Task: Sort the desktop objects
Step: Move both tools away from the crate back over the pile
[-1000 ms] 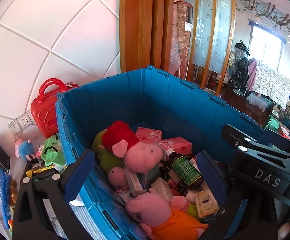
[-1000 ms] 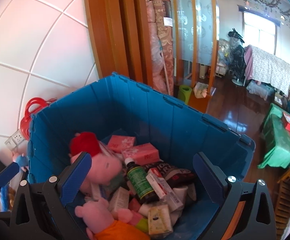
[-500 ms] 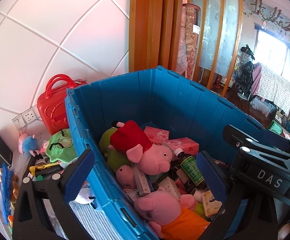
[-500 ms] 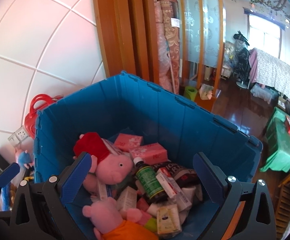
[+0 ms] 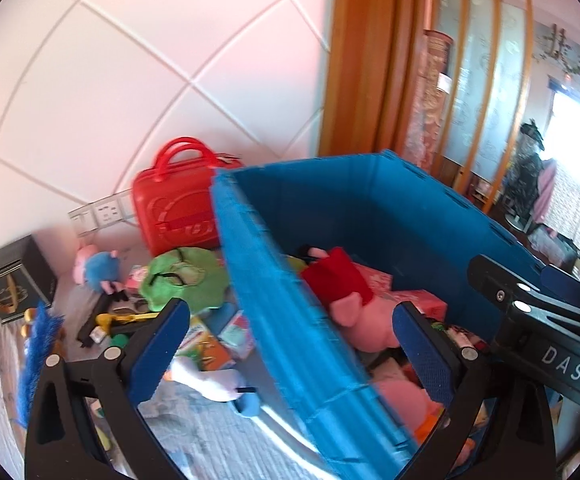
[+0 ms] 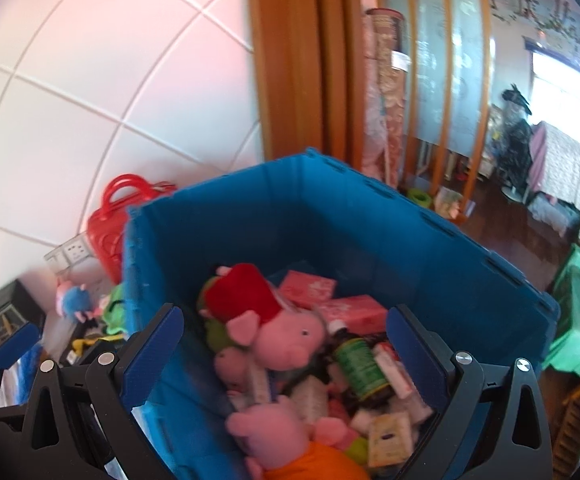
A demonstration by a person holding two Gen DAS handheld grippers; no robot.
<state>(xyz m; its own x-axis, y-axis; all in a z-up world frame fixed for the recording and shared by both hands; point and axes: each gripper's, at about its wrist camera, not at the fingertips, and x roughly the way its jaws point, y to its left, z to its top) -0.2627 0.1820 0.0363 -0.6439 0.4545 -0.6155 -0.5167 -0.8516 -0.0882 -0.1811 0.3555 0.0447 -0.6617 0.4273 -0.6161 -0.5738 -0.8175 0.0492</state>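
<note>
The left hand-held gripper (image 5: pixel 290 356), jaws wide and empty, is swinging away from the blue crate (image 5: pixel 273 320) toward the toys, seemingly the green plush (image 5: pixel 181 280), left on the table (image 5: pixel 209 440), while the right hand-held gripper (image 6: pixel 281 356) is hovering open and empty over the crate.

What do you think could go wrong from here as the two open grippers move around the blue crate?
1. The left gripper straddles the blue plastic crate wall; a finger could knock it.
2. The pink pig plush with the red hat sits high on the pile and might tumble if bumped.
3. Desk clutter is dense around the green frog plush, so a grab there may catch neighbours.
</note>
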